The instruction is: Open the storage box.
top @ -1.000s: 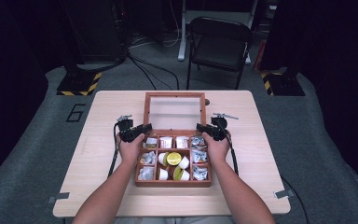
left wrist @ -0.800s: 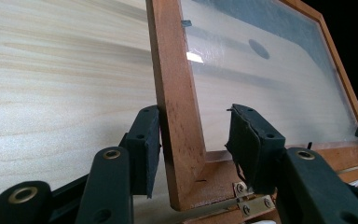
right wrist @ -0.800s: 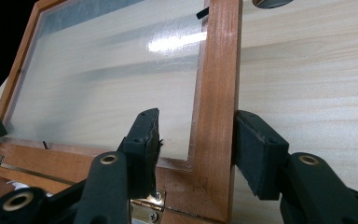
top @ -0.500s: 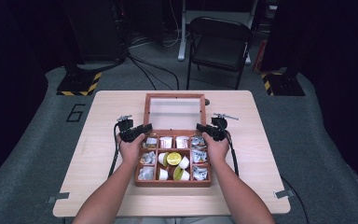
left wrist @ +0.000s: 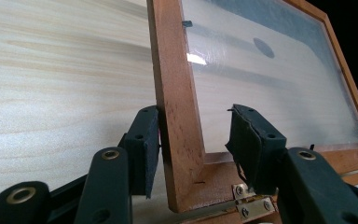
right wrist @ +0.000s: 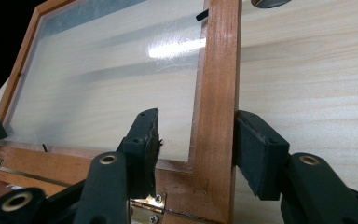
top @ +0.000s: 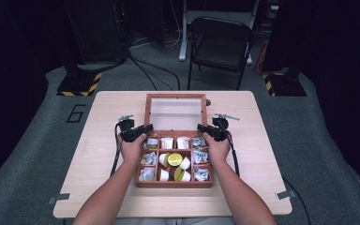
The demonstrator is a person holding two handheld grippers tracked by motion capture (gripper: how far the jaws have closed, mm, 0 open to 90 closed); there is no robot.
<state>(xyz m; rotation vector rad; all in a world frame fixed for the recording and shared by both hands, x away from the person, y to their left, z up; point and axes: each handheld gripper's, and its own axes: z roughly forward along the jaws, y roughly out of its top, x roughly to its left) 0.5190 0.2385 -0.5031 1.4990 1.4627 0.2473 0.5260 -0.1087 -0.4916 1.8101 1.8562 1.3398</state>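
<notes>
High view, near to far: compartment box [top: 174, 183] mid-surface, lid [top: 175, 97] open behind. L gripper [left wrist: 193, 149] & R gripper [right wrist: 196, 149] fingers spread, each straddling a lid side rail near hinges. Wood frame stiff, pane prob. fragile; grip rails only.

From above, the hands [top: 132, 149] cover part of the box [top: 174, 183] beside the lid [top: 174, 96]; the packets [top: 200, 157] below the lid are too small to read. Both gripper views cut off the lid's top edge. In the left gripper [left wrist: 193, 154] view, whether the right-hand jaw touches the lid's glass cannot be told
</notes>
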